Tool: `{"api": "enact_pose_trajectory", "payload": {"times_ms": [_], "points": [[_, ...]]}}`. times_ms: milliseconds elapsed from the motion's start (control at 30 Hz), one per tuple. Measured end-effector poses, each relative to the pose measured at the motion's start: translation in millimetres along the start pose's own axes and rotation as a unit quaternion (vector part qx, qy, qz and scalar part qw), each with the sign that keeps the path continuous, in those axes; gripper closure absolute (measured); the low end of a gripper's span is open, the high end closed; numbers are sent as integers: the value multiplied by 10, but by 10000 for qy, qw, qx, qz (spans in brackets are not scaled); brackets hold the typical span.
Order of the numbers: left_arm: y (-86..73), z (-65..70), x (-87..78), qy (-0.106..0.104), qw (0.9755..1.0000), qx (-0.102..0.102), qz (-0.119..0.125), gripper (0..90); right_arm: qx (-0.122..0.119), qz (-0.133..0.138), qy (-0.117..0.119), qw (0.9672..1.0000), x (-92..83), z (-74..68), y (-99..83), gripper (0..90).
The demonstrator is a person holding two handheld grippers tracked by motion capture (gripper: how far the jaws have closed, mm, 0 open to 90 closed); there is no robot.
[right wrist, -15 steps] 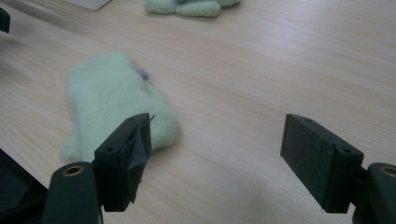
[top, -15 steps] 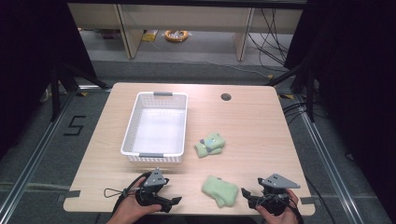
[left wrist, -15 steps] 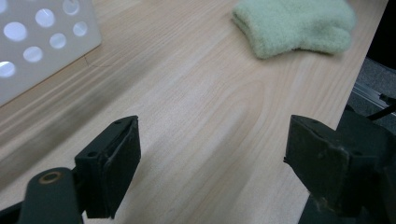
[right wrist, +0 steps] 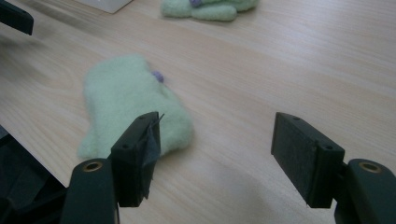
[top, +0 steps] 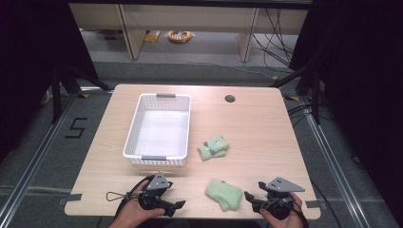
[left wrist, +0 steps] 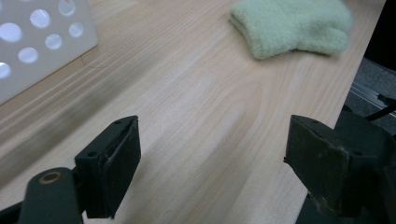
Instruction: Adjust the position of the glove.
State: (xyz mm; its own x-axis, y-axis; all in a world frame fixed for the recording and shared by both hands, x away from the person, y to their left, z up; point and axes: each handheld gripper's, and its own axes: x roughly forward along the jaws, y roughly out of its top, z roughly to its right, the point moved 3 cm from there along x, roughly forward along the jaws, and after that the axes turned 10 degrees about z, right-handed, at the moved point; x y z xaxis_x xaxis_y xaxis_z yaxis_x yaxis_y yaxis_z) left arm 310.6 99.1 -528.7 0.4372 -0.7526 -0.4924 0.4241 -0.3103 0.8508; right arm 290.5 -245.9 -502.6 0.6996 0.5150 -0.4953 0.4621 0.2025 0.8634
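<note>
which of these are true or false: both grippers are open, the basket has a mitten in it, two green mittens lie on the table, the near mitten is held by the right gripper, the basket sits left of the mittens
1. Both grippers are open. True: the left gripper and the right gripper both have their jaws apart with nothing between them.
2. The white basket has a mitten in it. False: it holds nothing.
3. Two green mittens lie on the table. True: the near mitten and the far mitten.
4. The right gripper holds the near mitten. False: the mitten lies on the table beside its open jaws.
5. The basket sits left of the mittens in the high view. True.
</note>
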Motion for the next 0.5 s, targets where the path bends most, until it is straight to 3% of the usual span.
{"api": "enact_pose_trajectory", "payload": {"times_ms": [200,233,267,300,400,433,500], "points": [[35,59,46,-114,9999,-68,33,178,-9,33,206,9998,39,-36,16,379],[47,76,67,-156,9998,-108,72,178,167,-4,214,9996,40,-76,16,384],[58,92,88,-169,9997,-166,91,178,59,19,253,9997,52,-70,27,393],[78,111,113,-218,9995,-143,151,178,-36,54,299,9995,69,-60,36,407],[123,179,182,-276,9994,-135,186,178,-28,41,366,9993,110,-90,64,432],[137,180,195,-325,9993,-9,170,178,-54,36,389,9992,126,-102,74,446],[172,228,247,-385,9992,21,143,183,-26,-50,371,9993,151,-151,80,458]]}}
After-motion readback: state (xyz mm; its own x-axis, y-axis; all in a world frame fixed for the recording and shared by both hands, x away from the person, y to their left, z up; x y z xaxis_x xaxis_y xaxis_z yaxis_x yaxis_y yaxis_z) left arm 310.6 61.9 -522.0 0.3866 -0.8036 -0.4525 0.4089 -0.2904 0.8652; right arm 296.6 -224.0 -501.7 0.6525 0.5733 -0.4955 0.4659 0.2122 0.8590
